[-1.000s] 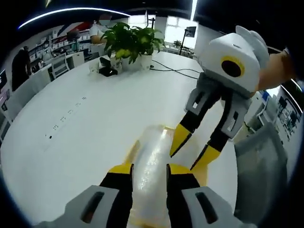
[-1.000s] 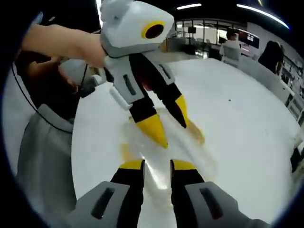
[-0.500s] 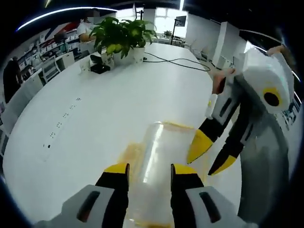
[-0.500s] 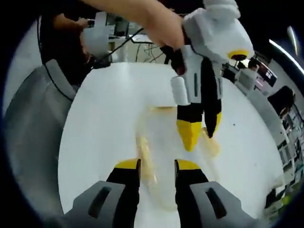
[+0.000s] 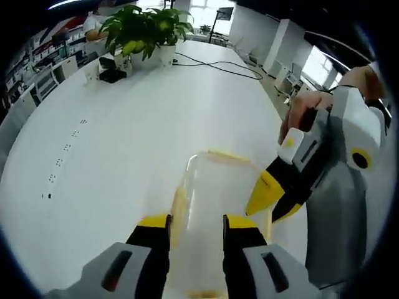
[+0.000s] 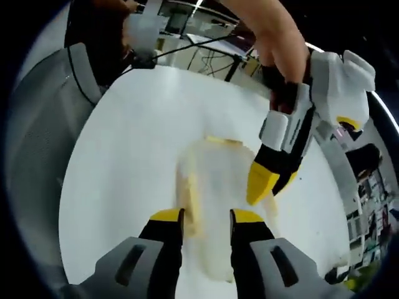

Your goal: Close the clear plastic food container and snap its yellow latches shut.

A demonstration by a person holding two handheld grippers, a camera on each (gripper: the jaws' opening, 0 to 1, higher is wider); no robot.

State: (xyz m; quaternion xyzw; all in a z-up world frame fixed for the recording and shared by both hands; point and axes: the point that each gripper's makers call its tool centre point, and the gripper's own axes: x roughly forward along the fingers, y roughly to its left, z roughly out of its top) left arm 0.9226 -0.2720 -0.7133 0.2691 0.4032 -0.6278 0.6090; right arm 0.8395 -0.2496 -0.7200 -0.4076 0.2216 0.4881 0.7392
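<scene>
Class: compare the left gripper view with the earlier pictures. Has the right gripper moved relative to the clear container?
Yes. The right gripper has swung from over the container towards the side of it nearer the table's edge, with its tips now beside the container's rim.

Clear plastic food container (image 5: pixel 215 187) — yellow latches (image 5: pixel 179 208) at its sides — on white table (image 5: pixel 124 143).

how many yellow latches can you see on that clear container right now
2 seen: one yellow latch along the container's side by the right gripper, another latch at its far end. More may be hidden.

left gripper (image 5: pixel 193 223): jaws parted | right gripper (image 6: pixel 207 217): jaws parted, hand-held
</scene>
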